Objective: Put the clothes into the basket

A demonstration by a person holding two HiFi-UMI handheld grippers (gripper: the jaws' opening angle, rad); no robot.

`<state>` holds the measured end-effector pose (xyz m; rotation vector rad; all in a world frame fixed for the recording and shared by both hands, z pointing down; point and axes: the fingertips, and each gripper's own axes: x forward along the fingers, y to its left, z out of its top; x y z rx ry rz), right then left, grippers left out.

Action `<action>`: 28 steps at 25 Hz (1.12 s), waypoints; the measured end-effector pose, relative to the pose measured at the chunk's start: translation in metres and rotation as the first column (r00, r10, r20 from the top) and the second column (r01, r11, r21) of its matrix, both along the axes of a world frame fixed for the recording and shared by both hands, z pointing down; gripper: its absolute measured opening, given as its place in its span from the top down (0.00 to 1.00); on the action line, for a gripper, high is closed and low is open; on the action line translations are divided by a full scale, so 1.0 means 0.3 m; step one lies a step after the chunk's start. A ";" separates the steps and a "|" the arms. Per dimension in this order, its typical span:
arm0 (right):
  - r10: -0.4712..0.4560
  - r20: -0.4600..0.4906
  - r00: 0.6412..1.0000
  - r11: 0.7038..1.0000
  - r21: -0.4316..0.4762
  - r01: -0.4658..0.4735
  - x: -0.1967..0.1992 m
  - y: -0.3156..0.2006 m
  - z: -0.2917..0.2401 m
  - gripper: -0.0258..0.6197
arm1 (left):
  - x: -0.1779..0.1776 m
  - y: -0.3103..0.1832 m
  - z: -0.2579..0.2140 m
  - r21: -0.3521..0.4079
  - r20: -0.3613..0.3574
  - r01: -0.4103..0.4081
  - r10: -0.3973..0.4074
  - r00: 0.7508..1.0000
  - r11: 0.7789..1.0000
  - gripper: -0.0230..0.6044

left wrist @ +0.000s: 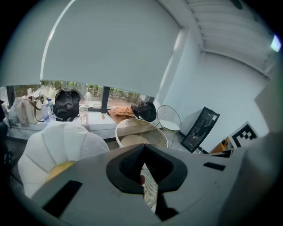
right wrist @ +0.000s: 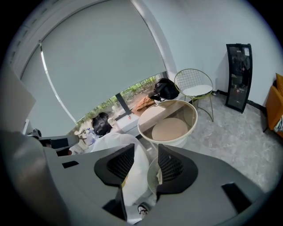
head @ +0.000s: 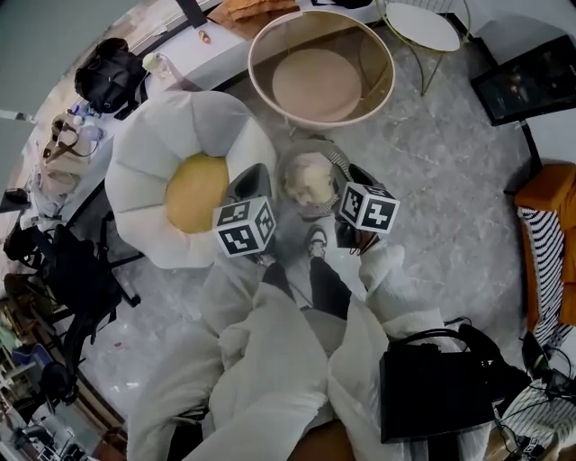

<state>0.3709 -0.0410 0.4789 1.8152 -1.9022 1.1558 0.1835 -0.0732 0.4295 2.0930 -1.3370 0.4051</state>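
Note:
A small round ribbed basket (head: 334, 159) stands on the marble floor in front of my knees, and a cream garment (head: 309, 180) lies bunched inside it. My left gripper (head: 256, 173) hovers just left of the basket, over the chair's edge, its jaws shut with nothing in them. My right gripper (head: 358, 173) is at the basket's right rim, open and empty. In the left gripper view the pads (left wrist: 132, 165) meet at the tip and the basket's ribbed wall (left wrist: 151, 190) shows below. In the right gripper view the basket (right wrist: 153, 177) shows through the gap of the right gripper (right wrist: 146, 151).
A white petal-shaped chair (head: 148, 153) with a yellow cushion (head: 193, 191) is on the left. A round glass-walled table (head: 321, 67) stands behind the basket, with a wire chair (head: 423, 27) beyond. A black bag (head: 441, 387) sits by my right leg. An orange seat (head: 551, 203) is at the right.

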 end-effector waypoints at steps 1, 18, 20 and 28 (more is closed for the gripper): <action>0.003 0.001 1.000 1.000 0.000 -0.003 0.005 0.001 0.001 0.74 | -0.001 0.001 0.002 -0.001 0.000 0.003 -0.003 1.000 1.000 0.95; 0.084 0.026 0.996 0.992 0.089 -0.086 0.047 0.013 -0.091 0.74 | 0.005 0.031 -0.047 0.033 -0.010 -0.004 0.004 1.000 0.999 0.95; 0.091 0.020 0.996 0.990 0.103 -0.093 0.061 0.017 -0.111 0.75 | 0.009 0.029 -0.064 0.048 -0.014 -0.005 0.006 1.000 0.999 0.95; 0.177 -0.023 0.984 0.970 0.175 -0.171 0.164 0.040 -0.236 0.86 | 0.049 0.012 -0.185 0.121 -0.033 -0.036 0.041 0.999 0.992 0.95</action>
